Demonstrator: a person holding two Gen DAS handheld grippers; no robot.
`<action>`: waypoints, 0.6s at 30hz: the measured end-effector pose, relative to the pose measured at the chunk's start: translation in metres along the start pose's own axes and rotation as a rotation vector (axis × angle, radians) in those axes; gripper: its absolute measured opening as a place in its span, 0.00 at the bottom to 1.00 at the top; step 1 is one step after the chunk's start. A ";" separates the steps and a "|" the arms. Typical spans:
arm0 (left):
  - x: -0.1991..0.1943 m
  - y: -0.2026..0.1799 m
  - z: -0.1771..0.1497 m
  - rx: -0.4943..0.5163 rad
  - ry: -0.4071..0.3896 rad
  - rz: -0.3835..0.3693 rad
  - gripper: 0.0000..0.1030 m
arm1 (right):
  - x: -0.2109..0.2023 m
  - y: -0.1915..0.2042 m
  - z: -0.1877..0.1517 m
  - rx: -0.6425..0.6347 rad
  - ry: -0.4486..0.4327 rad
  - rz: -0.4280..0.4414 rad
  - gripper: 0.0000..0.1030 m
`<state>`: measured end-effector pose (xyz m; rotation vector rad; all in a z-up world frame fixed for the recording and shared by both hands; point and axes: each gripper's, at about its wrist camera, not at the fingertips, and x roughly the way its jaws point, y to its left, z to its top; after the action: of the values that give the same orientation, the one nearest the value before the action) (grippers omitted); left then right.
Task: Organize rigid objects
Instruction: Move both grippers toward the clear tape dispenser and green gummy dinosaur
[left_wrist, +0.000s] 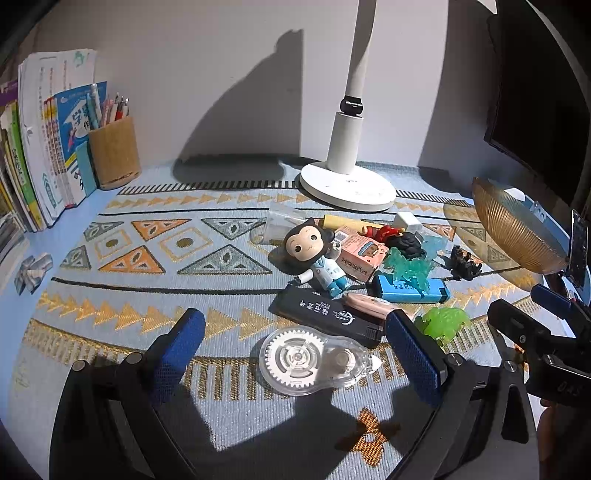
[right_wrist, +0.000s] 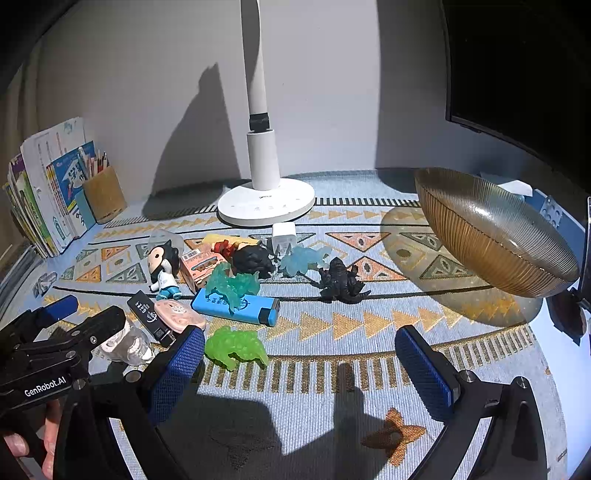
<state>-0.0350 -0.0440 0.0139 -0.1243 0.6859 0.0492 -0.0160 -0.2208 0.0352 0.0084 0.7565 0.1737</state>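
Note:
A pile of small items lies on the patterned mat (left_wrist: 147, 295). My left gripper (left_wrist: 295, 350) is open, its blue pads on either side of a clear correction-tape dispenser (left_wrist: 314, 360) without touching it. Behind it lie a black lighter (left_wrist: 325, 314), a monkey figurine (left_wrist: 314, 254), a blue lighter (left_wrist: 410, 290) and a teal figure (left_wrist: 406, 266). My right gripper (right_wrist: 299, 365) is open and empty over the mat; a green dinosaur (right_wrist: 236, 347) lies by its left pad. A black dinosaur (right_wrist: 340, 282) stands ahead. An amber ribbed bowl (right_wrist: 491, 236) sits at the right.
A white lamp base (right_wrist: 266, 206) stands at the back. Books (left_wrist: 40, 147) and a wooden pen holder (left_wrist: 114, 155) line the left edge. A dark monitor (right_wrist: 517, 74) hangs at the right. A pink box (left_wrist: 364, 258) and a white charger (right_wrist: 284, 234) lie in the pile.

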 end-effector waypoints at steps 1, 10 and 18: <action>0.000 0.000 0.000 0.000 -0.001 -0.001 0.95 | 0.000 0.000 0.000 0.000 0.000 0.000 1.00; 0.000 -0.002 -0.001 0.005 0.000 0.001 0.95 | 0.000 0.000 0.000 0.000 0.001 -0.001 1.00; 0.000 -0.002 0.000 0.004 0.001 0.000 0.95 | 0.002 0.002 -0.001 -0.005 0.005 -0.005 1.00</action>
<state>-0.0350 -0.0461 0.0137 -0.1201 0.6865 0.0479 -0.0158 -0.2189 0.0336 0.0012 0.7611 0.1713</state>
